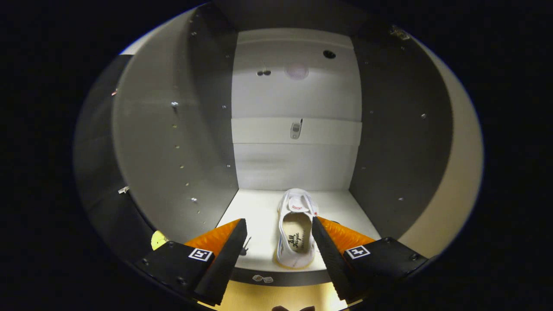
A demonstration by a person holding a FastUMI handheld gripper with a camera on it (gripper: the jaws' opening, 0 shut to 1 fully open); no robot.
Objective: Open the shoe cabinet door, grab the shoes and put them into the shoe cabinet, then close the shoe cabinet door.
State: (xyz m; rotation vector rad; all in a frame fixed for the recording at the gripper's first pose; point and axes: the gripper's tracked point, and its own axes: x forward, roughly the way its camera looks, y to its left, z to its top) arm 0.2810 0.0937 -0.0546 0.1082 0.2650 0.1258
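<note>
Room is what I see first: the cabinet (298, 129) stands open straight ahead of my tool (278, 229), a tall bay with a wall close on either side and a pale back panel beyond. Its shelf (255, 216) runs from just under my fingers to the back, and its front edge lies right below the fingertips. One shoe (296, 233), white, lies on that shelf, heel toward me and toe toward the back. It sits between my fingers but nearer the right one, its side just beside that finger; I cannot tell whether they touch. To the left of the shoe the shelf is bare as far as the left finger, so there is space on that side and at the back. My tool is spread wide, both fingers apart, and it grips nothing. Counted: one shoe, one shelf in use, two side walls dotted with small peg holes. On the back panel I make out one crossbar with a small metal fitting (296, 129) at its middle and one dark round hole (329, 54) higher up.
</note>
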